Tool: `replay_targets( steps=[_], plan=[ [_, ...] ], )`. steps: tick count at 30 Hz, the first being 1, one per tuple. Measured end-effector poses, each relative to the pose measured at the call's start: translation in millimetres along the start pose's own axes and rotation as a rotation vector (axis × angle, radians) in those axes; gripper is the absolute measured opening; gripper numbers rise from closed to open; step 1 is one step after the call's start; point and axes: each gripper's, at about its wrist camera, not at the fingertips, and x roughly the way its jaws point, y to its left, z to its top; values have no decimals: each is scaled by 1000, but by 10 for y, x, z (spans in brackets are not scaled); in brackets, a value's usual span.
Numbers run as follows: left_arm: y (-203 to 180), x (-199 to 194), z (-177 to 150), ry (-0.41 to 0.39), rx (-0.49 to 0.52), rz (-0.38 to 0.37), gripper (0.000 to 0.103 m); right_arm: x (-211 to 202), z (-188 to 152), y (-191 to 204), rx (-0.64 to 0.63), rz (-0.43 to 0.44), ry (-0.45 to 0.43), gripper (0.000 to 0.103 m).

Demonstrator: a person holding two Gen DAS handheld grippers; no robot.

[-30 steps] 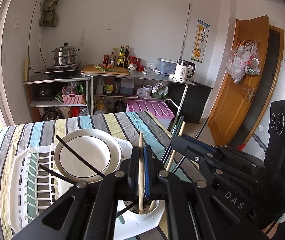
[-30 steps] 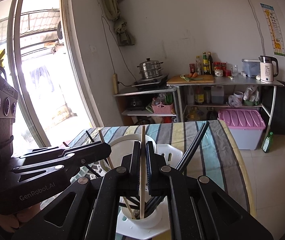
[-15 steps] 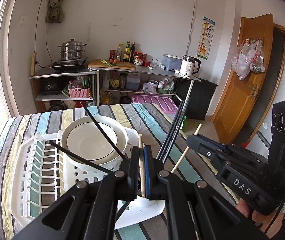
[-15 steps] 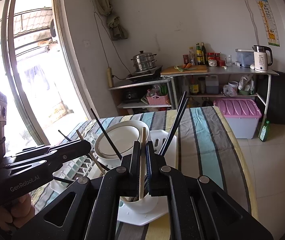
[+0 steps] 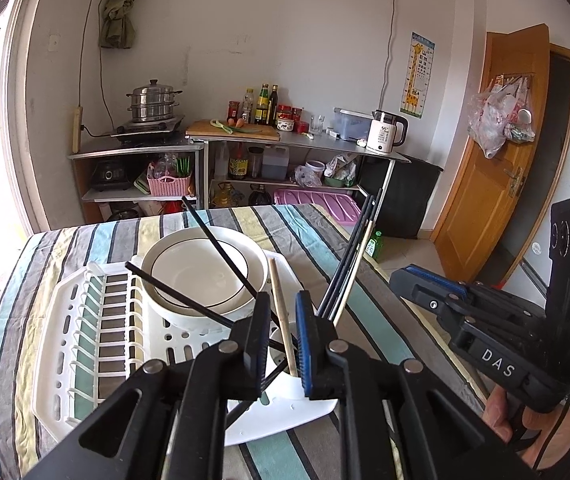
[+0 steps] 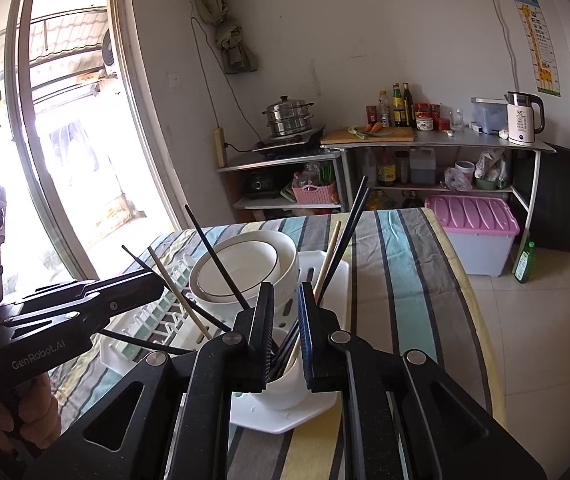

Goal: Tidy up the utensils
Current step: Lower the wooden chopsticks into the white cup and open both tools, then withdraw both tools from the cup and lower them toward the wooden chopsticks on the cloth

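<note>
My left gripper (image 5: pixel 283 296) hovers over the white utensil cup (image 5: pixel 276 338) at the near corner of the dish rack (image 5: pixel 65 320). Its jaws are opening, and a wooden chopstick (image 5: pixel 279 300) stands loose between them with its lower end in the cup. My right gripper (image 6: pixel 285 286) hangs over the same cup (image 6: pixel 285 392), jaws also opening. Its wooden chopstick (image 6: pixel 331 246) has tipped right and leans beside the black chopsticks (image 6: pixel 351 220). Several black chopsticks (image 5: pixel 351 264) fan out of the cup. Each gripper appears in the other's view: the right gripper (image 5: pixel 405 276) and the left gripper (image 6: pixel 153 280).
A white bowl (image 5: pixel 201 268) sits in the rack, on a table with a striped cloth (image 5: pixel 313 240). The table's right edge (image 6: pixel 465 280) drops to a tiled floor with a green bottle (image 6: pixel 525 262) and a pink-lidded box (image 6: pixel 473 216). Kitchen shelves (image 5: pixel 205 148) line the far wall.
Both pairs of jaws have parted and let go of their wooden chopsticks. The right one's chopstick fell over to the right in the cup; the left one's still stands between its jaws.
</note>
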Motion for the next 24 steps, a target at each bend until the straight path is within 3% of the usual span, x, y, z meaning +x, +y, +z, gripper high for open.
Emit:
replay_targets(
  steps=[11, 24],
  plan=[
    [71, -449, -233, -54, -26, -20, 16, -434, -225, 102, -14, 19, -38, 13],
    [144, -1188, -871, -115, -61, -15, 16, -1088, -764, 336, -15, 62, -70, 14]
  ],
)
